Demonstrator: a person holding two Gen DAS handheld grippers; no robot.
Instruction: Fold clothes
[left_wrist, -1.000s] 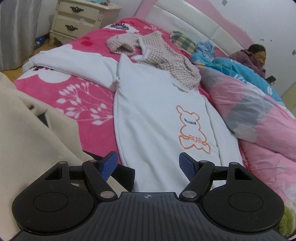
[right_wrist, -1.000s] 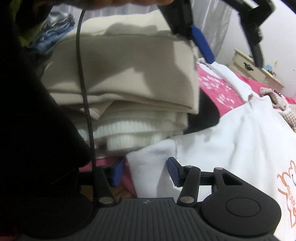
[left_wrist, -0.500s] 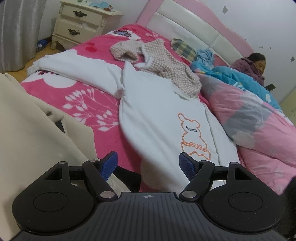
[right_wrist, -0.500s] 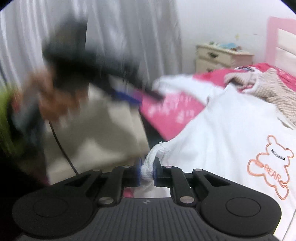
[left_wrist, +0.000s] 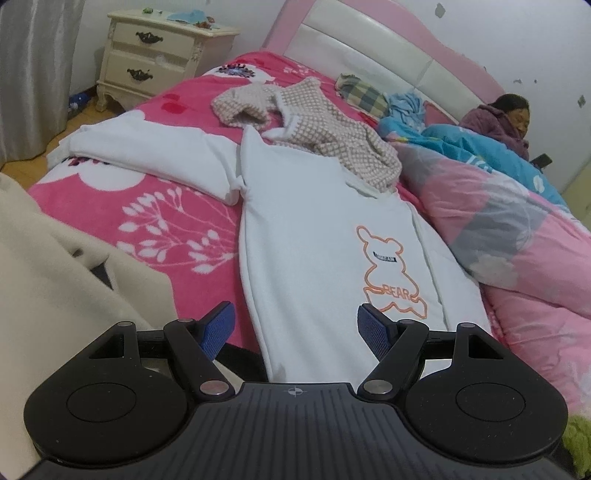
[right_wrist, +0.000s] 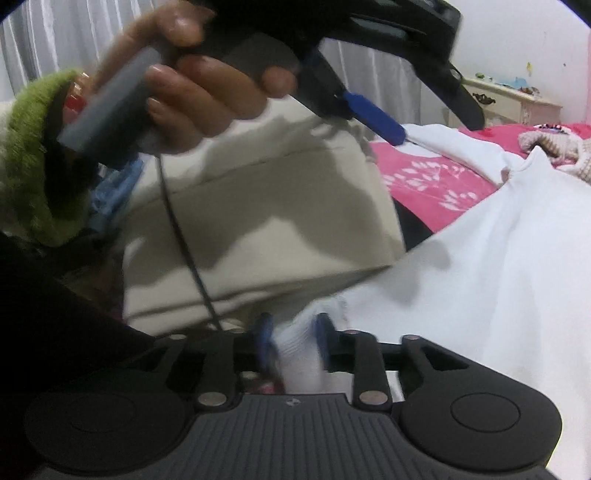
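A white sweatshirt (left_wrist: 314, 240) with an orange bear print lies flat on the pink bed, one sleeve stretched to the left. My left gripper (left_wrist: 295, 328) hovers open just above its bottom hem, with nothing between the blue pads. In the right wrist view the same sweatshirt (right_wrist: 498, 258) rises in a fold toward my right gripper (right_wrist: 293, 343), whose jaws are opening while a bunched corner of the hem still fills the gap between the pads. The left gripper (right_wrist: 436, 125) shows above, held by a hand (right_wrist: 207, 88).
A stack of folded beige clothes (right_wrist: 258, 221) sits at the bed's near left corner. A checked knit garment (left_wrist: 317, 122) lies beyond the sweatshirt's collar. A person (left_wrist: 498, 122) lies under quilts (left_wrist: 517, 236) on the right. A cream nightstand (left_wrist: 159, 59) stands at the back left.
My right gripper closed on the sweatshirt's hem corner and lifted it; now the gap between its pads is wider. The left gripper has barely shifted.
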